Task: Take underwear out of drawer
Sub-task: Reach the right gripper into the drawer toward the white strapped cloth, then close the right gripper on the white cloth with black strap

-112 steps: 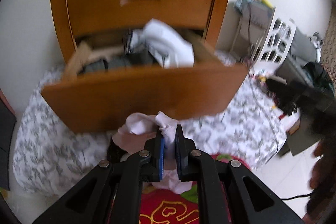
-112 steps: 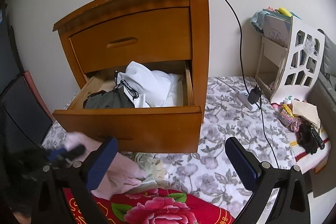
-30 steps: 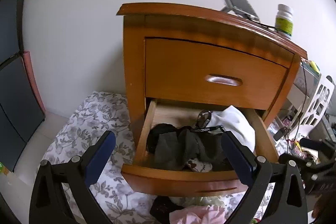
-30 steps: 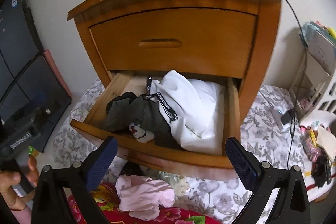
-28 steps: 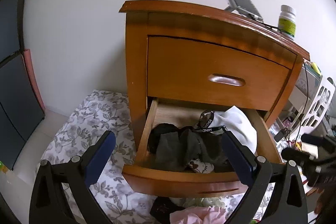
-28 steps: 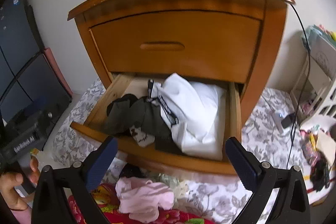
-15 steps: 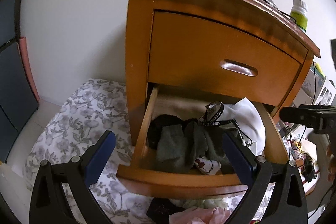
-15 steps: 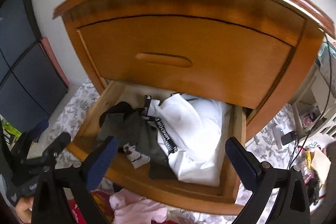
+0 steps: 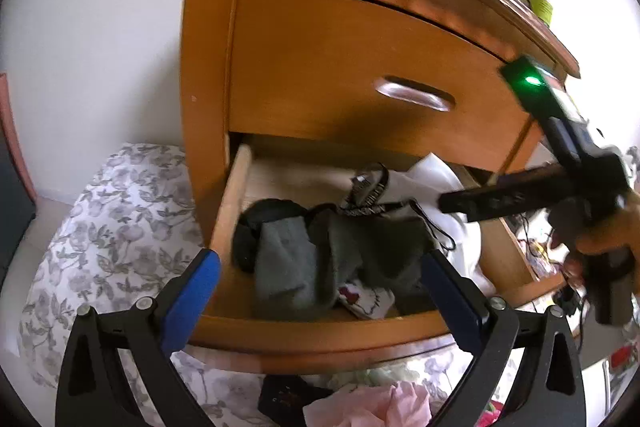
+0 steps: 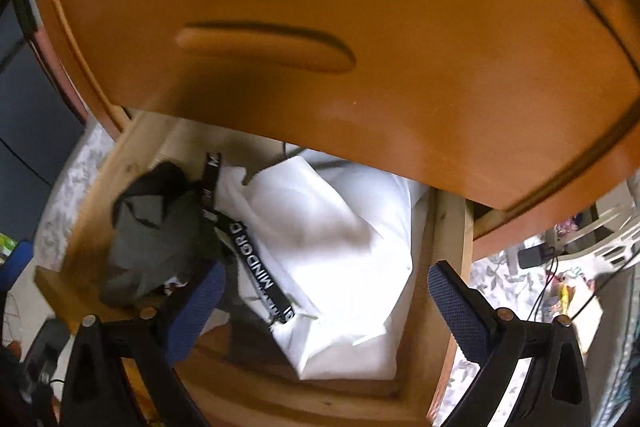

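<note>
Floor: flowered cloth point(image 9: 100, 227) under the nightstand point(image 9: 208, 67)
Drawer point(image 9: 320, 335): pulled out, clothes inside
Our left gripper point(image 9: 320, 303): spread, empty
Our right gripper point(image 10: 326, 305): spread over white garment point(image 10: 340, 247)

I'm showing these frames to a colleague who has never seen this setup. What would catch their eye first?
Probably the open lower drawer of the orange wooden nightstand, stuffed with clothes: grey-green underwear on its left side, a bulky white garment on its right, and a black lettered waistband between them. Next, both grippers, left gripper and right gripper, gaping open over the pile, holding nothing.
</note>
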A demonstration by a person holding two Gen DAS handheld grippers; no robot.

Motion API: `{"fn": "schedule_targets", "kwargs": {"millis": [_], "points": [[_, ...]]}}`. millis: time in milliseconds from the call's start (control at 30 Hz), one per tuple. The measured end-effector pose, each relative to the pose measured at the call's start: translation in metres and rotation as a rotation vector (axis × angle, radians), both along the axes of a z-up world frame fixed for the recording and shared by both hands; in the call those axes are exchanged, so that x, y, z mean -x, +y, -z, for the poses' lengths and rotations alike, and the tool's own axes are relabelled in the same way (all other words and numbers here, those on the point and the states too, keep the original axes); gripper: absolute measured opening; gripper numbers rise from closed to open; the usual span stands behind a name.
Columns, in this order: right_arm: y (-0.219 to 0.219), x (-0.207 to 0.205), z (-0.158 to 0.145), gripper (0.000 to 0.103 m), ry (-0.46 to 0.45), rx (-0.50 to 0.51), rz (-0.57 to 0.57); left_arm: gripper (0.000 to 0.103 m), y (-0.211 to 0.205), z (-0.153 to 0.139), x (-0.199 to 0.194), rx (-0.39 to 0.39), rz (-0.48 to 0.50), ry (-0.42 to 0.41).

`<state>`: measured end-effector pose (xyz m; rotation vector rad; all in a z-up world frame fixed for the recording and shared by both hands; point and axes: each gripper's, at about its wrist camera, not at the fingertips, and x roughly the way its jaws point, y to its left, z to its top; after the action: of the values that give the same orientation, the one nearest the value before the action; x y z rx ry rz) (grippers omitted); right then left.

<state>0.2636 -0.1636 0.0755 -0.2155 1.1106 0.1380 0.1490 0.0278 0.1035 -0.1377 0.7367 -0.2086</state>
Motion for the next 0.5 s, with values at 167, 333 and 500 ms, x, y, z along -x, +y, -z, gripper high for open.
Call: {"fn": "schedule_targets", "kwargs": {"millis": [167, 333, 500], "points": [[0.008, -0.016, 0.021, 0.099, 0.039, 0.068, -0.001, 0.101, -0.001, 0.004, 0.001, -0.001, 0.02, 0.001], [0.015, -0.026, 0.043, 0.098, 0.085, 0.091, -0.008, 0.101, 0.006, 0.004, 0.0, 0.007, 0.003, 0.011], [0.017, -0.023, 0.051, 0.088, 0.103, 0.115, -0.019, 0.101, 0.008, 0.006, -0.001, 0.011, 0.001, 0.011]]}}
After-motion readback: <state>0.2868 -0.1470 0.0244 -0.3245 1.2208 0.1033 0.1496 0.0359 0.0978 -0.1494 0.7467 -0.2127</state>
